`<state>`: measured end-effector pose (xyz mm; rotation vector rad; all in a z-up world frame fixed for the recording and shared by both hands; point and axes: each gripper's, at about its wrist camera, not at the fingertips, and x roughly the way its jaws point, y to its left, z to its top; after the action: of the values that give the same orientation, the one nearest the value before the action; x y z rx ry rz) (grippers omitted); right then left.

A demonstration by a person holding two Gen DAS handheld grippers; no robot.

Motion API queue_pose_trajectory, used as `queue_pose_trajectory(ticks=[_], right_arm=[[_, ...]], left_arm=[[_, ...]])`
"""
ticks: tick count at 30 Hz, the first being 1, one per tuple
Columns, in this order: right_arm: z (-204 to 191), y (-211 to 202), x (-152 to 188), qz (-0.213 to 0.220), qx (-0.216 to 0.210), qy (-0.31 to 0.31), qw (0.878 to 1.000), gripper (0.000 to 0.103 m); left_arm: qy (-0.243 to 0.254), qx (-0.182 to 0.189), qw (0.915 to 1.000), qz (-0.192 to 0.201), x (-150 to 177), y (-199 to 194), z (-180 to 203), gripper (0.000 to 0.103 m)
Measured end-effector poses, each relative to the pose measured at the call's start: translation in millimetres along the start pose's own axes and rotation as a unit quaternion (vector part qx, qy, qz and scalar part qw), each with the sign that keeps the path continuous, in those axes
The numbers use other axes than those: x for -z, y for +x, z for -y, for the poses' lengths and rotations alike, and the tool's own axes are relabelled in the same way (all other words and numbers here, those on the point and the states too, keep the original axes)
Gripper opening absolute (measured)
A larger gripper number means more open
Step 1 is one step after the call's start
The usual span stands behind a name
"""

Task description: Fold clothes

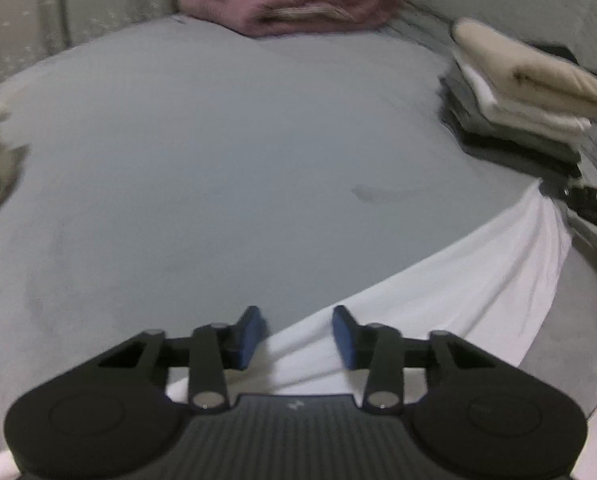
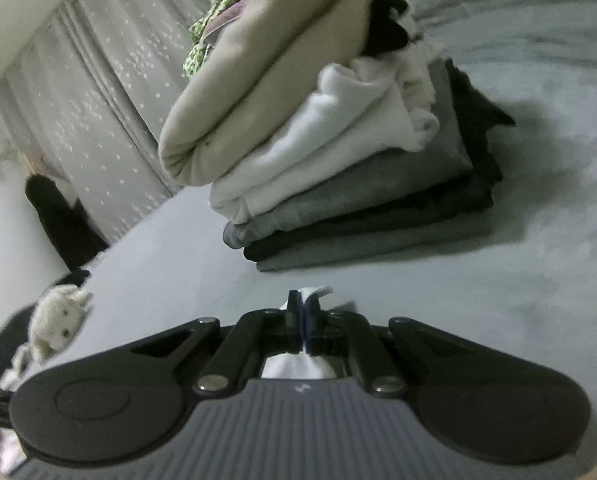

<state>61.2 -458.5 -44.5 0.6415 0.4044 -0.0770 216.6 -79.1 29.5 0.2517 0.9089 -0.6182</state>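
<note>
Grippers are held low over the grey bed sheet (image 1: 218,140): the left gripper (image 1: 298,338) is angled forward with its blue pads spread wide above the near edge of the white garment (image 1: 458,280), gripping nothing. The right gripper (image 2: 301,320) is clamped on a corner of that garment, most of which is hidden beneath its body. A stack of folded clothes (image 2: 338,184) is seen just beyond it, blurred.

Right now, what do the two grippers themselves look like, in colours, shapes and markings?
Both look alike. The left gripper has a black body with two rounded lobes, a grey ribbed centre panel with a small pale logo, black linkage arms with silver pivot pins, and blue finger pads. The right gripper has the same black lobes, ribbed grey panel, logo and silver pins. No cables or sleeves show.
</note>
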Motion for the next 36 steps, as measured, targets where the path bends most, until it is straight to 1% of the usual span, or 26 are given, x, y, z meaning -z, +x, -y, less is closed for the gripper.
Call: queue_pose_trajectory(ticks=[1,3,5,7,11,13,15,16,17,18,20,21,22,23,24,26,29,32,33,34,35,36], right_arm=[[2,0,-1,-0.001,-0.004,0.007,1.0,0.004],[1,-1,-3,0.005,-0.01,0.007,1.0,0.004],[-4,-3,-3,0.014,-0.012,-0.006,1.0,0.004],[-9,-6,-3,0.029,-0.013,-0.022,0.999,0.004],[-19,-14,-4,0.082,-0.011,-0.043,0.996,0.004],[-21,-10,-3,0.084,-0.006,-0.052,0.995,0.004],[-21,2,-3,0.059,0.006,-0.055,0.997,0.005],[-18,3,-5,0.054,0.007,-0.048,0.997,0.005],[-15,4,-6,0.051,0.007,-0.039,0.998,0.007],[-12,4,-8,0.048,0.007,-0.03,0.998,0.013],[-5,5,-12,0.041,0.007,-0.013,0.999,0.013],[-2,2,-14,0.039,0.007,-0.006,0.999,0.016],[2,-2,-17,0.038,0.007,-0.001,0.999,0.02],[3,-6,-21,0.029,0.009,-0.001,1.0,0.031],[3,-10,-23,0.016,0.01,-0.003,1.0,0.036],[5,-17,-24,-0.012,0.009,-0.007,1.0,0.036],[7,-21,-20,-0.056,0.005,-0.005,0.998,0.036],[-3,-22,-15,-0.076,-0.003,-0.035,0.996,0.036],[-7,-19,-12,-0.084,-0.002,-0.048,0.995,0.035],[-10,-15,-8,-0.092,-0.002,-0.061,0.994,0.031],[-13,-12,-4,-0.1,-0.001,-0.073,0.992,0.019],[-17,-11,-1,-0.097,0.009,-0.086,0.991,0.012]], left_arm=[[0.012,-0.001,0.9999,-0.001,-3,3,7,0.036],[0.028,0.003,0.9996,-0.003,-7,8,16,0.028],[0.032,0.01,0.9994,-0.007,-8,9,20,0.007],[0.035,-0.017,0.9991,0.018,-6,5,29,0.002],[0.043,-0.076,0.9936,0.072,0,-4,47,0.001],[0.026,-0.099,0.9891,0.107,-1,-9,46,0.001],[0.018,-0.11,0.9879,0.108,-3,-1,44,0.001],[0.02,-0.116,0.9874,0.106,-2,5,45,0.001],[0.022,-0.122,0.9869,0.103,-1,12,46,0.001],[0.025,-0.128,0.9863,0.101,0,19,47,0.002],[0.029,-0.14,0.985,0.097,3,32,48,0.003],[0.028,-0.147,0.9838,0.099,2,33,50,0.003],[0.025,-0.146,0.9839,0.1,2,32,53,0.004],[0.022,-0.145,0.9842,0.1,1,30,56,0.009],[0.025,-0.131,0.9858,0.102,3,25,60,0.012],[0.036,-0.104,0.9885,0.103,7,18,70,0.026],[0.058,-0.071,0.9906,0.101,16,15,88,0.035],[0.081,-0.038,0.9911,0.098,25,12,106,0.04],[0.088,-0.027,0.991,0.097,28,11,112,0.041],[0.095,-0.016,0.9906,0.096,31,10,118,0.043],[0.102,-0.005,0.9901,0.096,34,9,124,0.043],[0.11,0.006,0.9894,0.095,37,8,130,0.043]])
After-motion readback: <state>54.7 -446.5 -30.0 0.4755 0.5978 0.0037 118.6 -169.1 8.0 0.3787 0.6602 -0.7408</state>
